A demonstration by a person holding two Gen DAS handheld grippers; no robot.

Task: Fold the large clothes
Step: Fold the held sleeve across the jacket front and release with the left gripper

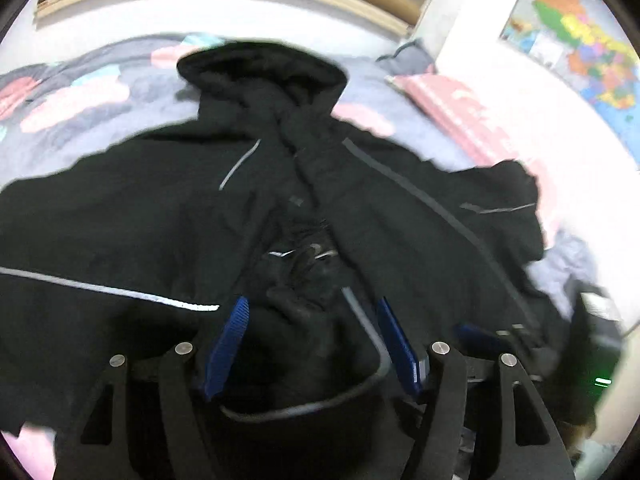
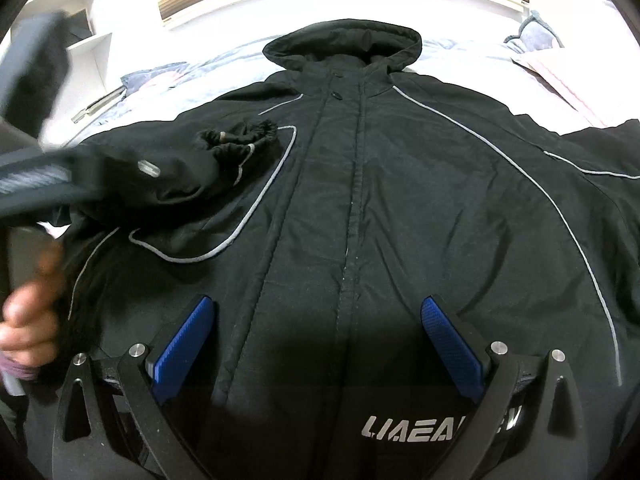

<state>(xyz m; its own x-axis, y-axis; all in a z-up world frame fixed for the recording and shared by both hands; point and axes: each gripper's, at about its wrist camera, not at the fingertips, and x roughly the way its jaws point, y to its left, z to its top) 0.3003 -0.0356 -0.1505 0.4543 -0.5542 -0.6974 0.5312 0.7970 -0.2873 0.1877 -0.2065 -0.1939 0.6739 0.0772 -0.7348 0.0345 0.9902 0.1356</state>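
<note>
jacket (image 2: 360,208) lies spread on bed (image 1: 100,120), ahead of both grippers | left gripper (image 1: 312,312) jaws apart around sleeve (image 2: 180,176) fabric — grip cannot be confirmed | right gripper (image 2: 316,320) wide, empty | progress: one sleeve is laid inward — the rest is left unfolded

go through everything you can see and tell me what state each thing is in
Jacket: spread front up on the bed, closed.
Hood: flat, at the far end.
Sleeve: folded over the chest.
Left hand-held gripper: open, sleeve fabric between its fingers.
Right hand-held gripper: open, empty.
</note>
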